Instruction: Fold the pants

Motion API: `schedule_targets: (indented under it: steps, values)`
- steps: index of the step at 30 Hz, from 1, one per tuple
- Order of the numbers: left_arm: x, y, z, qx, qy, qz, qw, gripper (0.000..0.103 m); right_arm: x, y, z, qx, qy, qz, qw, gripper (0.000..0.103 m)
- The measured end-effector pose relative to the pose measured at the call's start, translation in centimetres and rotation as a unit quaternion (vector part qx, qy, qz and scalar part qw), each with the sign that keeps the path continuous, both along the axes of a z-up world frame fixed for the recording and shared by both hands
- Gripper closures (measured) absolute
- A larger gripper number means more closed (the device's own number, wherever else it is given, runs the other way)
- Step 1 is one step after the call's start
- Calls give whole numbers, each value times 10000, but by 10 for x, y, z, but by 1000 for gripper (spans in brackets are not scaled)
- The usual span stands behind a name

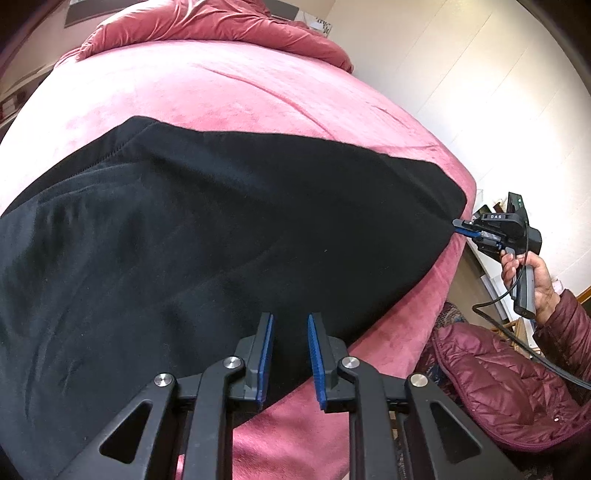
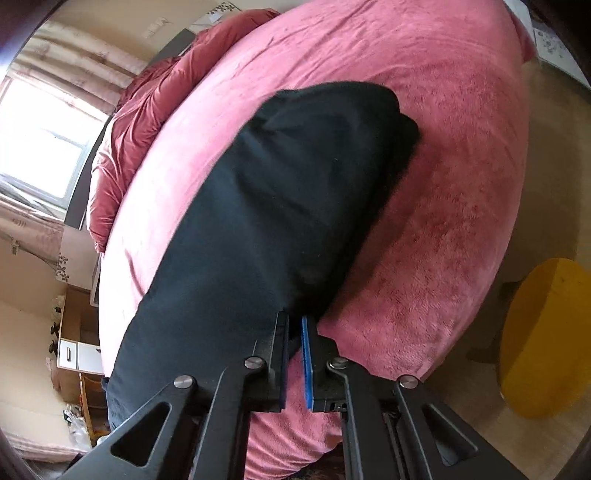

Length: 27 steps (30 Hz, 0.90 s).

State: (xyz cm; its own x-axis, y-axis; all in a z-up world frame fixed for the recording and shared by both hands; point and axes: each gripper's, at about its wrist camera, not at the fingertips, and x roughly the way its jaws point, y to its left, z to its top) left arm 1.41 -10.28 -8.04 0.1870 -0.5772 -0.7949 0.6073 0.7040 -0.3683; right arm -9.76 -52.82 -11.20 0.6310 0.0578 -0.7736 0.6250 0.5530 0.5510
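While clamping the black pants (image 1: 221, 221), right gripper (image 1: 461, 225) reads "DAS".

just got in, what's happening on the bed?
A person is folding black pants laid on a pink bedspread, with a handheld tool in each hand. The right tool is shut on a corner of the pants at the bed's edge. The left tool sits slightly open over the near edge, gripping nothing.

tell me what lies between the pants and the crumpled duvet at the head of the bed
Only bare pink bedspread lies between the black pants and the crumpled duvet; the left wrist view shows it best.
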Motion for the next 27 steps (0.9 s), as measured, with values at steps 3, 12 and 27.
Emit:
schedule_targets:
  steps: [3, 12, 27]
  values:
    - [0, 1, 1, -11, 2, 22, 10000, 84, -10, -5, 1, -87, 93, -4, 9999, 97]
    - [6, 6, 0, 73, 24, 216, 9997, 79, -13, -71, 24, -298, -153, -1049, 9939, 45]
    - [9, 127, 21, 43, 372, 2167, 9755, 74, 6, -58, 49, -1193, 536, -630, 9894, 52]
